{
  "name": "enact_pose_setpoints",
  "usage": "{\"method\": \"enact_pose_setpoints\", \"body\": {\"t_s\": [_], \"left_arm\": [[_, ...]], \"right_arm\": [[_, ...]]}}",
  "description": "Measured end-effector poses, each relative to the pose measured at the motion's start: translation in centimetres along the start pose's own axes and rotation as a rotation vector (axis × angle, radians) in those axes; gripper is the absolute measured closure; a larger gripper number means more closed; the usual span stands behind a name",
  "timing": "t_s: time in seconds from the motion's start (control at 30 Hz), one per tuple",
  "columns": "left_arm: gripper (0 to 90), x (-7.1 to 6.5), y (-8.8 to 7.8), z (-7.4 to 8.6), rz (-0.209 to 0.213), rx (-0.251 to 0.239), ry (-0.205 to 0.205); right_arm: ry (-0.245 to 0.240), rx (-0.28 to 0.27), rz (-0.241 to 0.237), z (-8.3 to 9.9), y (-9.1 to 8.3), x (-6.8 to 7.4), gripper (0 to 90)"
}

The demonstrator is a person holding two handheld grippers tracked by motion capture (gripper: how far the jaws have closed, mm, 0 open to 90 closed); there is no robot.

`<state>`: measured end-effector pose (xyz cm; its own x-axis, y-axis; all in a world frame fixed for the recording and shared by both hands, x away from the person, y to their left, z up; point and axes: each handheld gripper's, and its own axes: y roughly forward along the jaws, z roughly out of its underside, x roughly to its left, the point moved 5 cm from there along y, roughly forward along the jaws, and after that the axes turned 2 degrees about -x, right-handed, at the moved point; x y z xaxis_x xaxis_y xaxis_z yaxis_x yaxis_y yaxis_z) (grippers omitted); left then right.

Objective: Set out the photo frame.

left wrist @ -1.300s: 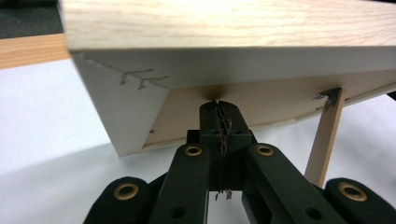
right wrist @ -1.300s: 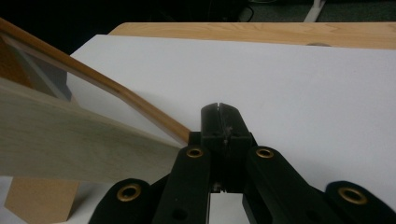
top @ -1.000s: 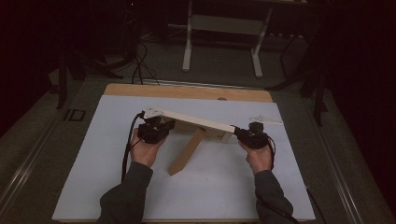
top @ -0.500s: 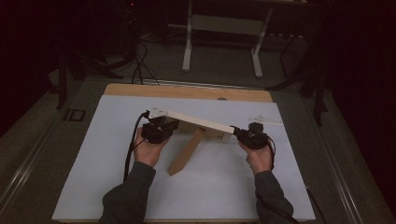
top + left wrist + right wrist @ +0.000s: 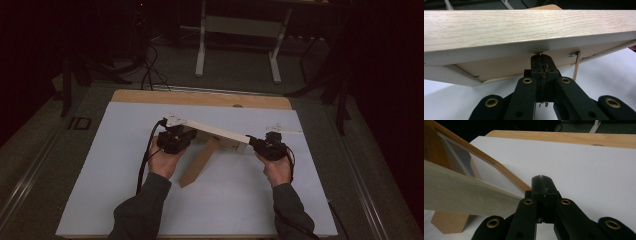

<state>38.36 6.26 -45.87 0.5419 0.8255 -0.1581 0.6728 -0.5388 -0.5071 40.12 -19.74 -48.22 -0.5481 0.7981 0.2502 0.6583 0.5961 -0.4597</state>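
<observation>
Left hand-held gripper (image 5: 176, 138), seen from above, sits at the raised left end of a pale wooden board (image 5: 216, 132); in the left gripper view its jaws are pressed together, tips meeting the board's underside edge, nothing visibly between them. Board slopes down to the right over the white sheet (image 5: 125, 190) on the counter (image 5: 200, 97), a brown wooden leg (image 5: 200, 162) beneath. Right hand-held gripper (image 5: 270, 146) is just beside the board's lower right end, jaws pressed together, empty
</observation>
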Motion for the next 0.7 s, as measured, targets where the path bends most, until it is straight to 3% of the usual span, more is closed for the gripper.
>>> {"method": "enact_pose_setpoints", "body": {"t_s": [0.7], "left_arm": [[89.9, -1.8, 0.9, -0.4, 0.024, 0.016, 0.041]], "right_arm": [[-0.012, -0.004, -0.016, 0.0, 0.0, 0.3, 89.9]]}}
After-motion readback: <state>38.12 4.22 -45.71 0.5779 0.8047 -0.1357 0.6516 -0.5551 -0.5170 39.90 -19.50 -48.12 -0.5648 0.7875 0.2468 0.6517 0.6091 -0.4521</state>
